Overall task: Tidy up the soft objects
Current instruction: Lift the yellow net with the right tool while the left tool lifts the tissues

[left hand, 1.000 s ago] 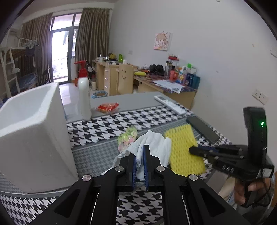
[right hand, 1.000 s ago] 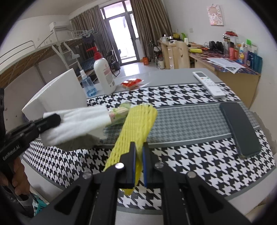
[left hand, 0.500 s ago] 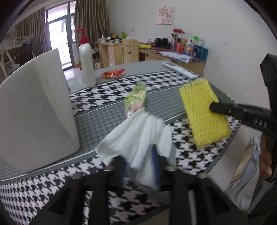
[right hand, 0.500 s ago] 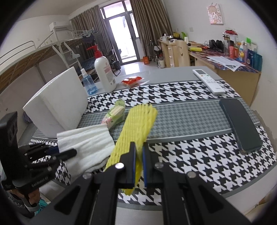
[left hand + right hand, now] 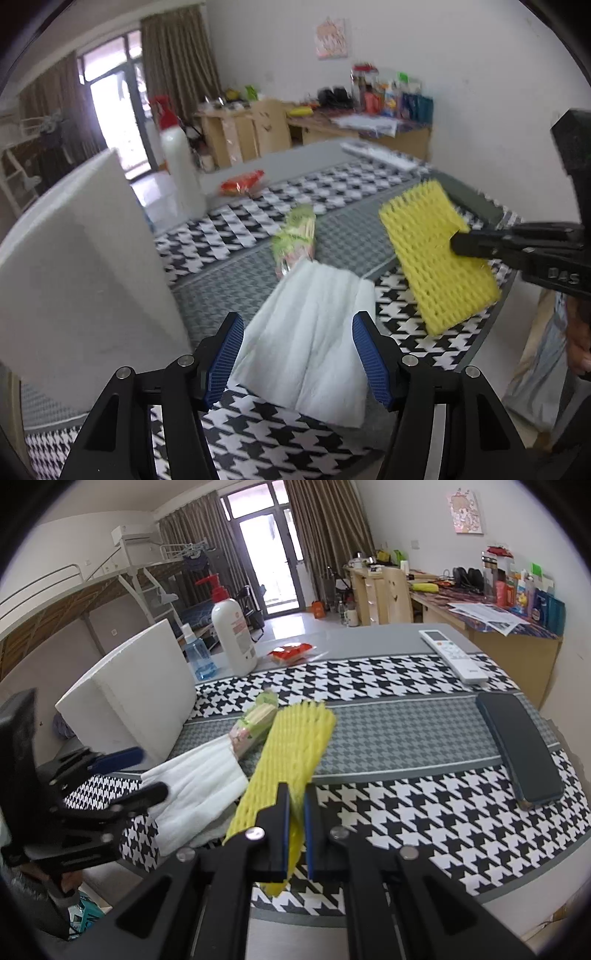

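A white folded cloth lies flat on the houndstooth table near its front edge; it also shows in the right wrist view. My left gripper is open and empty, its blue pads either side of the cloth's near end. My right gripper is shut on a yellow foam net sleeve and holds it above the table, to the right of the cloth. A green snack packet lies just beyond the cloth.
A white foam box stands at the left. A white pump bottle, a small blue bottle and a red packet sit behind. A remote and a dark phone lie at the right.
My left gripper lowered the white cloth to the table, opened and let it go. The right gripper still holds the yellow sleeve, nearly unmoved.
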`<state>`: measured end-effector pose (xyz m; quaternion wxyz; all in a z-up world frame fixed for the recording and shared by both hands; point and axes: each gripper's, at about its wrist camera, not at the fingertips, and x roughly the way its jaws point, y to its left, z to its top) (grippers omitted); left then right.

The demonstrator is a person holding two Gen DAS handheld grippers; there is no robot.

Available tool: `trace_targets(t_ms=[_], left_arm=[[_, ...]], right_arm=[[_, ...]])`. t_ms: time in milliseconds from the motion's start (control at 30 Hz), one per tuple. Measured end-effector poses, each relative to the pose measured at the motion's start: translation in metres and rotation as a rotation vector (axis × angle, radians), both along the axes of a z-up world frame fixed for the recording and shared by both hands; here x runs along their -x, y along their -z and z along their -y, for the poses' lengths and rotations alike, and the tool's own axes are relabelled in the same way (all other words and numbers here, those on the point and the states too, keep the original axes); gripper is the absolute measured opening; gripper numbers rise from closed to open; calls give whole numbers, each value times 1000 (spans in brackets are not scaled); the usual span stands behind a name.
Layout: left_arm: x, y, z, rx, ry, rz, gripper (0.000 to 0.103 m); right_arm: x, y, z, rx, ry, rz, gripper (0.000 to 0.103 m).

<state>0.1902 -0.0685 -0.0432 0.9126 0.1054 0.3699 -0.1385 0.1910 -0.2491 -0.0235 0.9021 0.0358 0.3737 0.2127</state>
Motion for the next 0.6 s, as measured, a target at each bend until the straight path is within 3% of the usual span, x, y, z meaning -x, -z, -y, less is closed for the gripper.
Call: trace_targets(t_ms=[233, 267, 333, 400, 600], left_arm=[[-17, 21, 0, -36, 7, -97, 61], [-18, 24, 1, -42, 13, -109, 57], [-19, 29, 1, -44, 17, -132, 37], [-21, 34, 0, -32, 14, -158, 23], [-22, 35, 1, -26, 20, -165, 12]], right_arm=[[-6, 6, 0, -4, 10, -20, 9], [-6, 7, -1, -6, 10, -21, 9], [-7, 7, -2, -6, 9, -24, 9], [-8, 8, -3, -4, 8, -25, 9], [-4, 7, -3, -12, 11, -19, 9]])
